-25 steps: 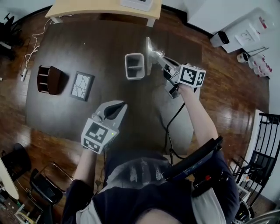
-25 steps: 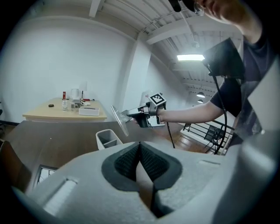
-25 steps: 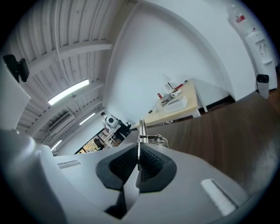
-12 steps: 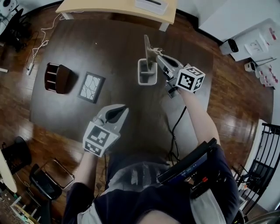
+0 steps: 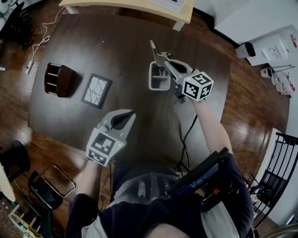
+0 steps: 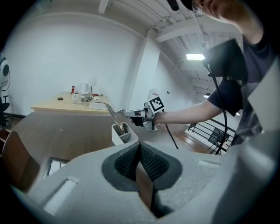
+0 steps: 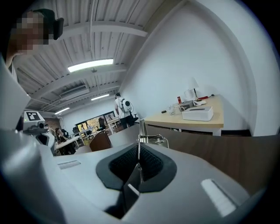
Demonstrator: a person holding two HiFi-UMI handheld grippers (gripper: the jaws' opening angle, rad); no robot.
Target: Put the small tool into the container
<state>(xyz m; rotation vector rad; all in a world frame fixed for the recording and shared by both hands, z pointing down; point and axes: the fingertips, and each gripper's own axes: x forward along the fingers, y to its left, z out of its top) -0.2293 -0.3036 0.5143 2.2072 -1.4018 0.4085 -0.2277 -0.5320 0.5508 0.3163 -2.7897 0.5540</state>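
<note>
A thin metal tool (image 5: 155,50) sits pinched between the pressed-together jaws of the right gripper (image 5: 163,61), tilted with its upper end pointing away from the person and its lower end dipping toward the mouth of the white container (image 5: 152,77). The left gripper view shows that lower end at the container's opening, though whether it touches the inside cannot be told. The container stands upright on the dark table (image 5: 116,42), directly beneath the right gripper, which reaches out over it from a bare forearm. Nearer the person, the left gripper (image 5: 130,113) hovers over the table with its jaws pressed together on nothing, well apart from the container. A dark wooden rack (image 5: 58,80) and a framed tile (image 5: 97,90) lie side by side toward the table's left. A black cable (image 5: 186,135) trails across the table below the right arm. A pale desk (image 5: 130,5) stands beyond the table's far edge.
</note>
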